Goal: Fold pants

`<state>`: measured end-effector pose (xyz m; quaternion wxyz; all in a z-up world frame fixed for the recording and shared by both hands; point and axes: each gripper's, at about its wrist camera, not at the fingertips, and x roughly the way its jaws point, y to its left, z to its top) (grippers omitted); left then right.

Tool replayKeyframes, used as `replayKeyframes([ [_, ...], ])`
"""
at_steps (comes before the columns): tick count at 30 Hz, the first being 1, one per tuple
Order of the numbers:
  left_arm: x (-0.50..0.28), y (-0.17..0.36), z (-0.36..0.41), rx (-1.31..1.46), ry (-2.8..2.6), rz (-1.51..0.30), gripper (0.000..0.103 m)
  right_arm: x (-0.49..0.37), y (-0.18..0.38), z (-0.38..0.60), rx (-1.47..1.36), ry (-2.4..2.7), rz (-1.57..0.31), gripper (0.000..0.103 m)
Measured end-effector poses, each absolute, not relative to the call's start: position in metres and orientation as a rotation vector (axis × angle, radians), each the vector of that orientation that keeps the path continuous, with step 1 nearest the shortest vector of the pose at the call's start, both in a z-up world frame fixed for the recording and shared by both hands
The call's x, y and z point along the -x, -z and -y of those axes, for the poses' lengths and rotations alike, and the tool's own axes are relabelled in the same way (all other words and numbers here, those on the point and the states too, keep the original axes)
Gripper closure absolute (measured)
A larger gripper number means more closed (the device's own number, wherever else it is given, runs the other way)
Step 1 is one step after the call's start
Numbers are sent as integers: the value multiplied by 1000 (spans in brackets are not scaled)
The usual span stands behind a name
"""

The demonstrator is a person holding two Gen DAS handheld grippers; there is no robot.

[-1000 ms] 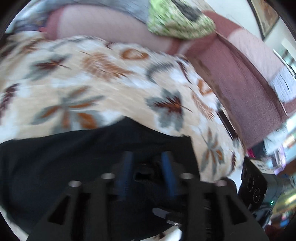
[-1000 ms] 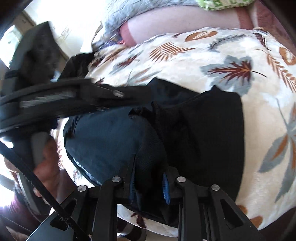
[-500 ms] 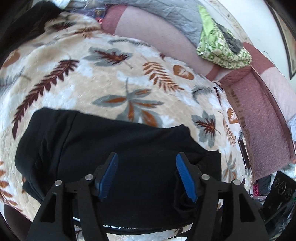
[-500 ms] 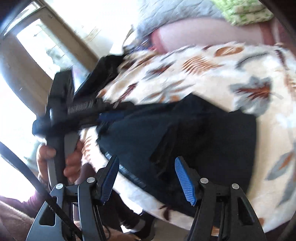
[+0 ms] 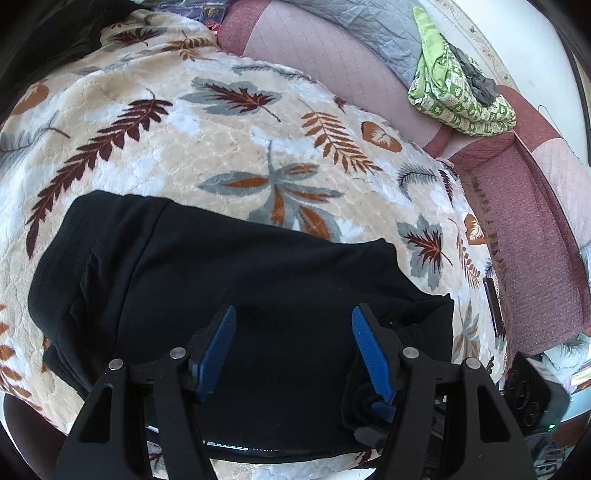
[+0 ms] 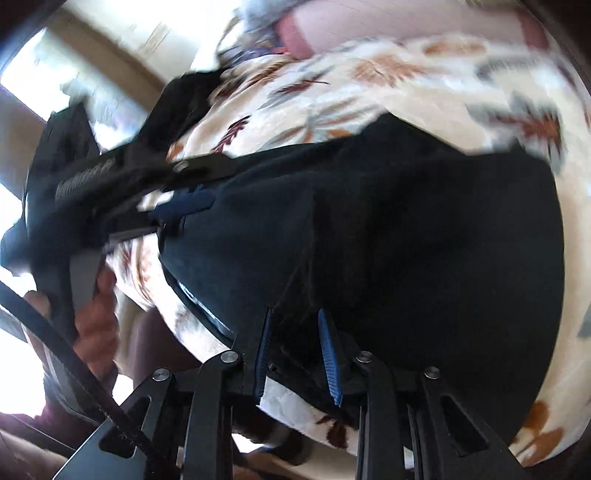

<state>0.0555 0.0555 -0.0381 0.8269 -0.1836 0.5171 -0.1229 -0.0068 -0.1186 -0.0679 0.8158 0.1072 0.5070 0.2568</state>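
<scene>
The black pants (image 5: 236,280) lie folded into a rough rectangle on a cream blanket with a leaf print (image 5: 221,147). My left gripper (image 5: 291,332) hovers over the near part of the pants with its blue-padded jaws wide open and empty. In the right wrist view the pants (image 6: 424,229) fill the middle. My right gripper (image 6: 293,332) has its jaws narrowed around a fold at the near edge of the pants. The left gripper (image 6: 184,203) shows at the far left edge of the pants in that view.
A maroon sofa back (image 5: 517,192) runs behind and to the right of the blanket. A green patterned cloth (image 5: 458,96) and a grey quilt (image 5: 369,33) lie on it. A dark garment (image 6: 184,103) lies at the blanket's far left. The bed edge is close below.
Both grippers let go of the pants and opened. The left one drew back above the folded pants. The right one has since narrowed again on the near edge.
</scene>
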Motion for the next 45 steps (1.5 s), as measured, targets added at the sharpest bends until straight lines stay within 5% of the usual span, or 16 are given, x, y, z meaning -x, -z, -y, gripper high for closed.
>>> replayKeyframes([
  [2,-56,40,-56,393,266,-1105,39,5,65,121,-249,-569,-1083,63],
  [12,-55,42,-58,407,261,-1113,38,-30,45,167,-414,-483,-1001,63],
  [15,-52,40,-57,401,260,-1111,38,-51,63,165,-415,-427,-1054,43],
  [19,-48,38,-60,396,251,-1106,36,-62,75,159,-394,-408,-1068,32],
  [33,-36,25,-121,551,147,-992,36,-8,44,241,-495,-258,-977,32],
  [45,8,62,-233,787,-108,-967,28,-30,30,128,-251,-474,-1040,32],
])
